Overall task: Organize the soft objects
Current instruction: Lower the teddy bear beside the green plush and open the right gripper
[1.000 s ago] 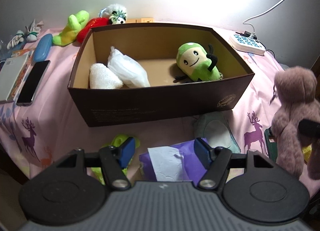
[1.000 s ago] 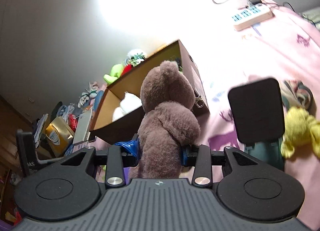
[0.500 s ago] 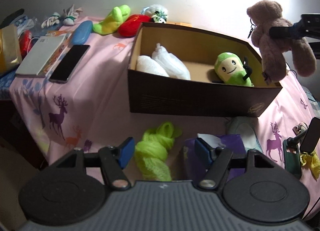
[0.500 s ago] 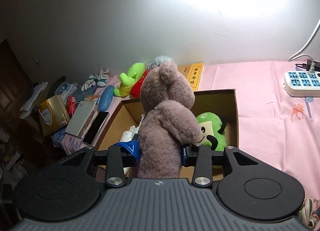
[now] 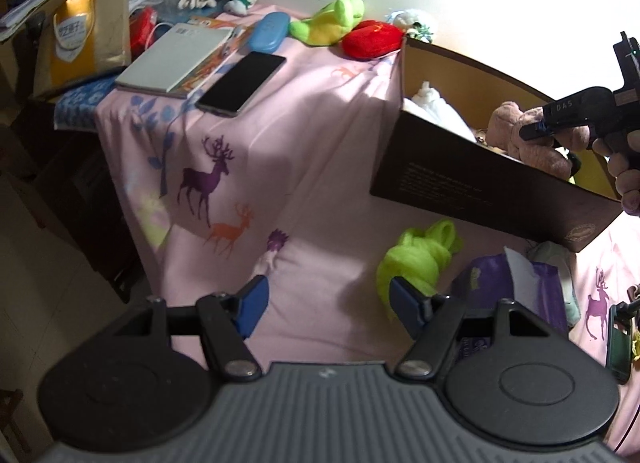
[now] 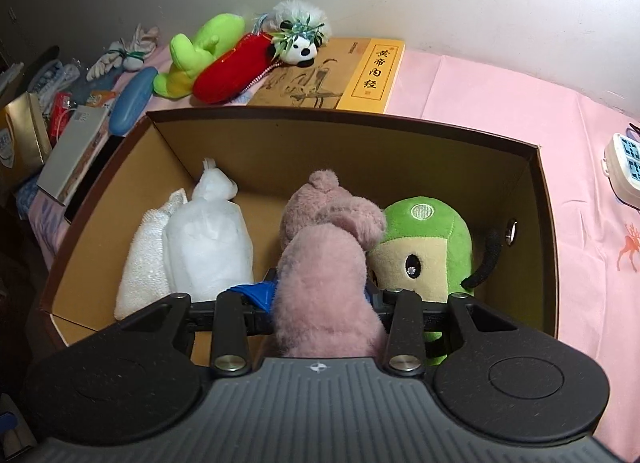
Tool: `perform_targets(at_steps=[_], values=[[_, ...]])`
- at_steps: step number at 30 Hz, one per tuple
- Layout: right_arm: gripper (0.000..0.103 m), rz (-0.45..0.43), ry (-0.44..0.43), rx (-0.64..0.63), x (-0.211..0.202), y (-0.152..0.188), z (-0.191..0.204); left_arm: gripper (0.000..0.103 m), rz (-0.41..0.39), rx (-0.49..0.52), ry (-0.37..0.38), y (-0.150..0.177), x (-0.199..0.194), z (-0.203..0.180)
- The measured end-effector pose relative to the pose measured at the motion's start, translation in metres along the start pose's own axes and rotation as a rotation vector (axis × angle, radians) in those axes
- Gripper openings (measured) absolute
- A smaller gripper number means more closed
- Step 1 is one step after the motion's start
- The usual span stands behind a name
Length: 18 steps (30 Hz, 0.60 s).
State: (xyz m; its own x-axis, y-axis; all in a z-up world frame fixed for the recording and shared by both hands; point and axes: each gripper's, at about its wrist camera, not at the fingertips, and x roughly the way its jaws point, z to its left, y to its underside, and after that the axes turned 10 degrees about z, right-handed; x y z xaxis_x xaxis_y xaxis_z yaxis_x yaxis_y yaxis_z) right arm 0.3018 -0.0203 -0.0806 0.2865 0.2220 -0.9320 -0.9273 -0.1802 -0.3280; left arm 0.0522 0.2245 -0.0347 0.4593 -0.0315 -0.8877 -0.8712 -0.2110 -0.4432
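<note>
The pink-brown teddy bear (image 6: 328, 263) hangs head-down inside the open cardboard box (image 6: 340, 123), pinched around its body by the right gripper (image 6: 324, 303), whose blue pads press into the plush on both sides. It sits between the white bagged bundle (image 6: 208, 239) on one side and the green round-headed plush (image 6: 424, 247) on the other, touching the green one; whether its head already rests on the box floor I cannot tell. The step in hand looks like the placing of the bear: it is over its slot but not let go. The next move, as I judge it, calls for lowering it into the gap and spreading the jaws so the fur slips free without dragging the neighbours. The left gripper (image 5: 324, 301) stands wide and empty above the pink deer-print cloth (image 5: 240, 151), with the lime-green fabric bundle (image 5: 420, 259) just beside its right finger (likely the next pick). More soft toys, a green one (image 6: 196, 55), a red one (image 6: 232, 71) and a panda (image 6: 300, 39), wait behind the box.
</note>
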Motion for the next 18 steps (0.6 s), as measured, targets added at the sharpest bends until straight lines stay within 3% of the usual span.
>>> perform_targets(at_steps=[5,9,18], values=[[0.024,0.109,-0.010,0.011,0.019,-0.007,-0.010,0.072,0.009,-0.021,-0.008,0.001,0.002,0.005],[0.025,0.148,-0.027,0.011,0.015,-0.003,-0.015,0.072,0.014,-0.011,-0.003,-0.002,0.005,0.003],[0.025,0.112,-0.083,0.074,-0.024,0.016,-0.032,0.073,0.017,0.060,0.029,-0.015,0.013,-0.016]])
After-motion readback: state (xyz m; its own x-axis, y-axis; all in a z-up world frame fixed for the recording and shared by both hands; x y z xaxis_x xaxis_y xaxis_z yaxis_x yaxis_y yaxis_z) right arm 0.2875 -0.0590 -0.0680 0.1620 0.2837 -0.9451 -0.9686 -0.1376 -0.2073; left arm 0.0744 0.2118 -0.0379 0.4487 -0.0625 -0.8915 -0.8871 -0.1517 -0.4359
